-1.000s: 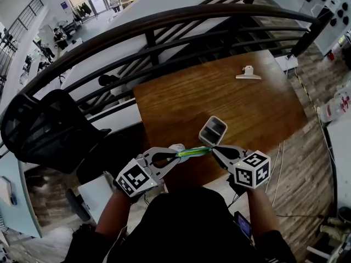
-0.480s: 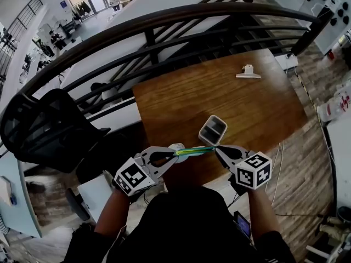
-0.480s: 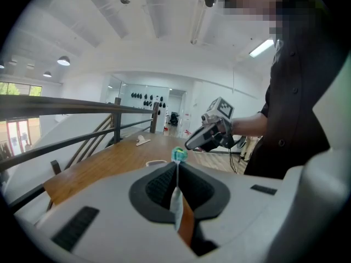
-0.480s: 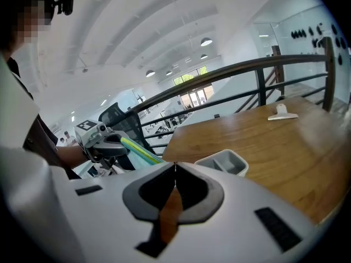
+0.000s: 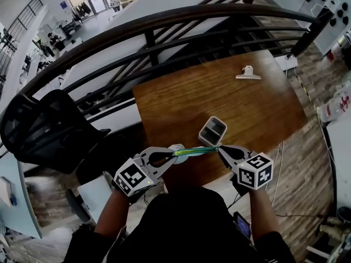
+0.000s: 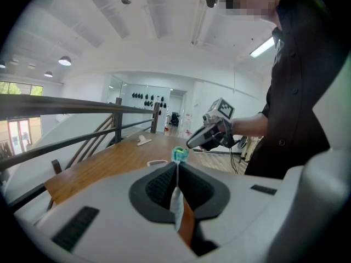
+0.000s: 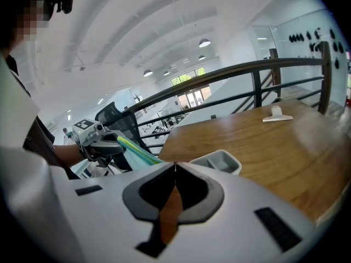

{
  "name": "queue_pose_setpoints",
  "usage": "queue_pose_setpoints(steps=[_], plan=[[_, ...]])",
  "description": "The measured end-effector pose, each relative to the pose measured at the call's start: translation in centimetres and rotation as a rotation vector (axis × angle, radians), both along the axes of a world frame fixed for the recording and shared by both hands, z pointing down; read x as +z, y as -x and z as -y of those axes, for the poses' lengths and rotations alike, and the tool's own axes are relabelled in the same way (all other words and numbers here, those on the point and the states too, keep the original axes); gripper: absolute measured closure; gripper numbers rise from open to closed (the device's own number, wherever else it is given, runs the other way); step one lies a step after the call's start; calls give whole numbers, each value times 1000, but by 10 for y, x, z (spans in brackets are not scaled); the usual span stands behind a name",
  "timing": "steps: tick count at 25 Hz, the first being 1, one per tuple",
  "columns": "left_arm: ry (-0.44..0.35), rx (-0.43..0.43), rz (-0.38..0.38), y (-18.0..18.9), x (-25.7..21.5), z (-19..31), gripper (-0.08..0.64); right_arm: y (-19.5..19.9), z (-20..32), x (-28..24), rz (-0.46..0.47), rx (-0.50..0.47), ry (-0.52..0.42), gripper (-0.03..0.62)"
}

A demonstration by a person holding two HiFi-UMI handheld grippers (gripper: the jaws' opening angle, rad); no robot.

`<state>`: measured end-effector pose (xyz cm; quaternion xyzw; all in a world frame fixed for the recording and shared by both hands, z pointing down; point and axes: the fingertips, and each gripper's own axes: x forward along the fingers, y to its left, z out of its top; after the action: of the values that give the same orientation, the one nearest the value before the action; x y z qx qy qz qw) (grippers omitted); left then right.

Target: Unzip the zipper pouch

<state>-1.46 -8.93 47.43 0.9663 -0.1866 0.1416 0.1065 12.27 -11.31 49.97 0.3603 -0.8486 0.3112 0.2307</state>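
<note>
we count one grey tray (image 5: 213, 130) just beyond the zipper pouch (image 5: 194, 152), one white clip (image 5: 248, 73) far back on the wooden table (image 5: 181, 103), and one black chair (image 5: 44, 127) off to the left. the single pouch hangs stretched over the table's near edge between two grippers; the left gripper (image 5: 174, 153) is clenched on one end, the right gripper (image 5: 220, 149) on the other.

Black short-sleeved, button-front shirt (image 6: 299, 92). Left gripper (image 5: 176, 152), right gripper (image 5: 220, 149): pale grey shells, black textured pads (image 6: 159, 188) at the jaws. Behind each, a white cube (image 5: 133, 177) printed with black square markers.
</note>
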Motion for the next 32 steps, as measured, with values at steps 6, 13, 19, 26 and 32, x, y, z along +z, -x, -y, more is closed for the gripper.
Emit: queue_pose_setpoints(steps=[6,13,19,26,32], plan=[[-2,4,3,0,0,1,541,-2,-1,1,-2,7,3,591],[-2,14,18,-2,4,-3,541,-6,-4,7,-29,10,10,591],[-1,17,26,-4,6,-3,541,-9,-5,12,-78,-4,-4,589],[6,4,-5,-6,2,1,541,-10,-4,9,-78,12,-25,586],[-15,11,-10,-11,-5,4,541,-13,-4,5,-84,23,-45,583]])
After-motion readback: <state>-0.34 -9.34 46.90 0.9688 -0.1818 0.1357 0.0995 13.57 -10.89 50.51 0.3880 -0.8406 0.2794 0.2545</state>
